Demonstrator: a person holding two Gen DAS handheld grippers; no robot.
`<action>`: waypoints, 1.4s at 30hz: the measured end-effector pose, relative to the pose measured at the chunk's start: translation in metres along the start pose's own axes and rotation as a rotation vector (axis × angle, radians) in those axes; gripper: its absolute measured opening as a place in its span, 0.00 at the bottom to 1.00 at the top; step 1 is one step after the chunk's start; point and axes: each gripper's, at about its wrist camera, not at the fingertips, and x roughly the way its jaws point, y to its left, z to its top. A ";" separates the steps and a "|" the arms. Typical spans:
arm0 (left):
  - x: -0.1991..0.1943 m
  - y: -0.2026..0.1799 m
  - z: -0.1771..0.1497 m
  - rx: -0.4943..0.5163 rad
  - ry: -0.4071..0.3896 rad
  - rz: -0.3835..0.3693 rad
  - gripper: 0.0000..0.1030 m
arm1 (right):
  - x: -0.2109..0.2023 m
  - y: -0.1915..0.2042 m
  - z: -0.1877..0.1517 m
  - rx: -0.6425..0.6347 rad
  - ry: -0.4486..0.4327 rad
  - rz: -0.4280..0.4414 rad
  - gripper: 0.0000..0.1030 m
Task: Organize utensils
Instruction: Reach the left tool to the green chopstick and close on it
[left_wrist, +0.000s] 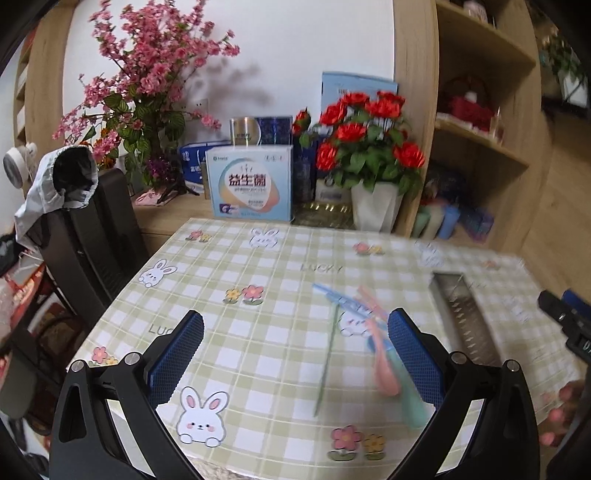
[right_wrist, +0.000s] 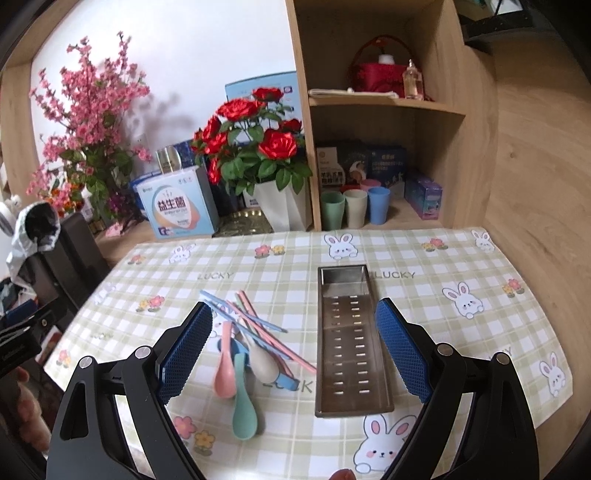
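Observation:
A pile of pastel utensils lies on the checked tablecloth: a pink spoon (right_wrist: 225, 373), a teal spoon (right_wrist: 243, 410), a beige spoon (right_wrist: 262, 362), a blue spoon (right_wrist: 236, 349) and pink and blue chopsticks (right_wrist: 255, 325). A long steel perforated tray (right_wrist: 349, 347) lies empty to their right. My right gripper (right_wrist: 295, 350) is open above the table, between pile and tray. My left gripper (left_wrist: 295, 354) is open and empty; the blurred pile (left_wrist: 384, 373) sits beside its right finger and the tray (left_wrist: 469, 325) lies further right.
A red rose pot (right_wrist: 273, 206), a pink blossom plant (right_wrist: 92, 147) and boxes (right_wrist: 177, 206) stand behind the table. A wooden shelf (right_wrist: 388, 103) holds cups (right_wrist: 354, 206). A black chair (left_wrist: 92, 236) with a draped cloth stands at the left edge.

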 end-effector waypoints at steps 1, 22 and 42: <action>0.007 0.000 -0.002 0.011 0.015 0.007 0.95 | 0.007 0.000 -0.002 -0.005 0.005 -0.003 0.85; 0.129 0.004 -0.050 0.020 0.218 -0.185 0.68 | 0.098 -0.011 -0.040 0.033 0.167 0.027 0.85; 0.260 -0.040 -0.043 0.153 0.450 -0.289 0.27 | 0.128 -0.032 -0.043 0.083 0.218 0.042 0.84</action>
